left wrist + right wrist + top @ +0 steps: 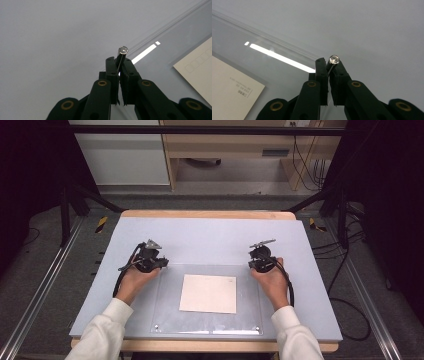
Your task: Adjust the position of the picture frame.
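Note:
A clear plastic plate point(169, 306) lies on the grey table point(215, 235) over a cream paper sheet point(208, 293). My left gripper point(160, 263) sits at the plate's far left corner. In the left gripper view its jaws point(119, 62) are shut on a small dark post with a silver cap point(122, 52). My right gripper point(253, 264) sits at the far right corner, and its jaws point(329, 63) are likewise shut on a capped post point(334, 59). The paper shows at the edge of both gripper views point(197, 72) point(229, 91).
Two small screws point(156, 326) point(258, 327) mark the plate's near corners. The table's wooden rim point(205, 214) runs along the far side. Beyond it are a floor, dark stand legs point(65, 215) and trailing cables point(350, 320).

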The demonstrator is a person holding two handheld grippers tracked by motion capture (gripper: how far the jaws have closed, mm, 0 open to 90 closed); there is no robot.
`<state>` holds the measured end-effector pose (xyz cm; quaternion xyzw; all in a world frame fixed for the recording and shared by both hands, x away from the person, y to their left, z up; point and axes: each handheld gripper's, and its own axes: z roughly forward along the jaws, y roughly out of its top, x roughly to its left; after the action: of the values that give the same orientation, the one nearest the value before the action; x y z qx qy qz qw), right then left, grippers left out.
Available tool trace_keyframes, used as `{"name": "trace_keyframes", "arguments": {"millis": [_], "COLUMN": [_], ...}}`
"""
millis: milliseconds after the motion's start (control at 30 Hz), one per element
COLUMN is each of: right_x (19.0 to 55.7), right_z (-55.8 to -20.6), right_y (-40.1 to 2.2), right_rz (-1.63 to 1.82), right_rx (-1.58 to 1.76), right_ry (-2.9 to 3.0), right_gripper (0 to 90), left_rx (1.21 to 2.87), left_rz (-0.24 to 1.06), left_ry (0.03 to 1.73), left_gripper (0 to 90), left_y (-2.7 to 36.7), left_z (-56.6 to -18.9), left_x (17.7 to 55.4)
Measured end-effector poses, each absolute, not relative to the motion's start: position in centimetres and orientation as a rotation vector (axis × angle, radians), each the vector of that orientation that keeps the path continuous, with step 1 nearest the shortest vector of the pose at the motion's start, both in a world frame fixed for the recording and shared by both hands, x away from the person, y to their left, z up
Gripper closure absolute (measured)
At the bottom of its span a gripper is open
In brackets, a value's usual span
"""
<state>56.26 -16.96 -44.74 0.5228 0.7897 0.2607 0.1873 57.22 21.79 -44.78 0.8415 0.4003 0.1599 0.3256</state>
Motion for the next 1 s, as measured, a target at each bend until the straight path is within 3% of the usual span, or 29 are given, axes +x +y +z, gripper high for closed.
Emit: {"name": "trace_keyframes", "arguments": {"millis": [1000], "right_x": [56.66], "right_z": [-45.12], "right_y": [-16.96], "right_rz": [0.760], "right_rx": [1.463], "right_ry": [2.226], "right_gripper": [85.4], "left_rx": [2.181], "left_rz": [0.443], "left_ry": [1.073], "left_gripper": [84.8], "left_y": [21.79], "left_z": [-45.11], "left_x": [56.98]}}
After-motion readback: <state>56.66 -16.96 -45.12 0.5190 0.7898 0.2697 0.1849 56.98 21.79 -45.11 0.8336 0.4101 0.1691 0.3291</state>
